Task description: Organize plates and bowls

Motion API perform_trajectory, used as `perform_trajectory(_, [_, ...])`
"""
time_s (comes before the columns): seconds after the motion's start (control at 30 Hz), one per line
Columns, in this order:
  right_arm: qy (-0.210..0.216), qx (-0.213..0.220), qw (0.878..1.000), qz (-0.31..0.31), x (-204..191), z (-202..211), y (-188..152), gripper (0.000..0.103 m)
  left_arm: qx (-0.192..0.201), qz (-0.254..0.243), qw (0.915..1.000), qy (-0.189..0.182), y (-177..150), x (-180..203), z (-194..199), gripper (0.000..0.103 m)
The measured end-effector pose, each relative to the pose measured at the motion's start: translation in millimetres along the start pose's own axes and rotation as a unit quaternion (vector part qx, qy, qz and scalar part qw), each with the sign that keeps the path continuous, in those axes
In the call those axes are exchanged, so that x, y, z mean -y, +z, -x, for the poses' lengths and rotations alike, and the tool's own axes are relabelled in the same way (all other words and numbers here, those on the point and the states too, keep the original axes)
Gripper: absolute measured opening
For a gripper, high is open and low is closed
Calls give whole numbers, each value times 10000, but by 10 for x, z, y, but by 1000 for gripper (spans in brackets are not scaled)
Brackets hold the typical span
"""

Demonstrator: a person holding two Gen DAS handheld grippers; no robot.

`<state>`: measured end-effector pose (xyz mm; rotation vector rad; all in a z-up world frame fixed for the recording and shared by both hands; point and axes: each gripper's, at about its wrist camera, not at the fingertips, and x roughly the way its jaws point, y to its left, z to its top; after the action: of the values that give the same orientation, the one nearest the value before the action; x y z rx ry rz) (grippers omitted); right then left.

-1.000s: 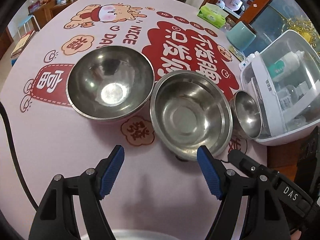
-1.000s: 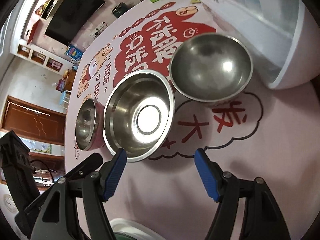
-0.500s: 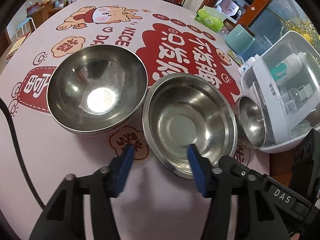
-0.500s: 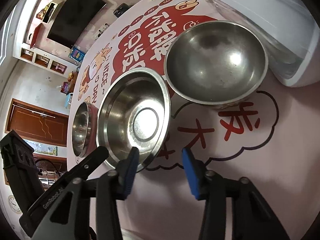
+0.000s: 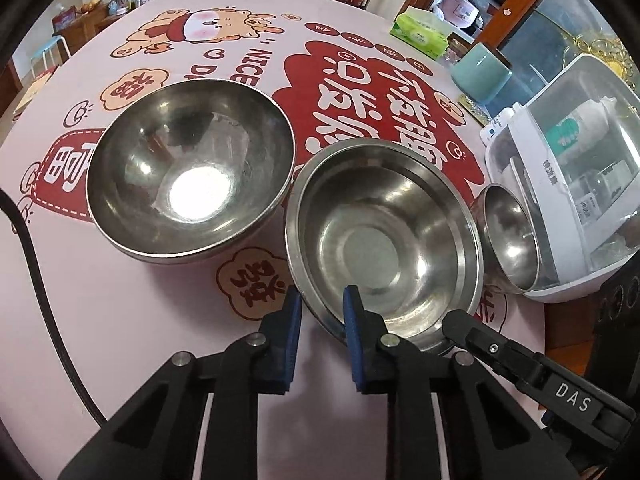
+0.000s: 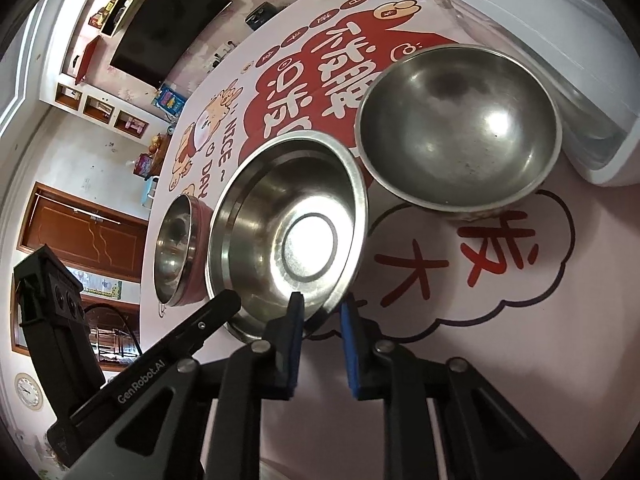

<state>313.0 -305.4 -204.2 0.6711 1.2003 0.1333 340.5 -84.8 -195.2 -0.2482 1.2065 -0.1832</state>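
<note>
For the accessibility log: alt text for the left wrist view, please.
The left gripper straddles the near rim of the flat-bottomed steel bowl, jaws narrowed but not visibly clamped. A round steel bowl sits left, a small bowl right.

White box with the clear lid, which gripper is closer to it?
Right. The right gripper straddles the rim of the flat-bottomed bowl on the side toward the white box; the left gripper straddles it farther away.

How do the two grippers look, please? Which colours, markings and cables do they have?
The left gripper and right gripper are both black frames with silver rivets and blue finger pads. One black bar reads "DAS", another "GenRobot.AI". A black cable runs beside the left gripper.
</note>
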Motion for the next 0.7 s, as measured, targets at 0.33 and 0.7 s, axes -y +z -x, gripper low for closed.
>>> perform_trajectory(0.33, [-126, 95, 9996, 217, -76, 171, -168, 18, -34, -138, 9998, -105, -154, 12, 178, 20])
perform_trajectory(0.7, [-272, 295, 9967, 701, -241, 520, -594, 19, -1, -299, 9993, -214, -558, -4, 572, 21])
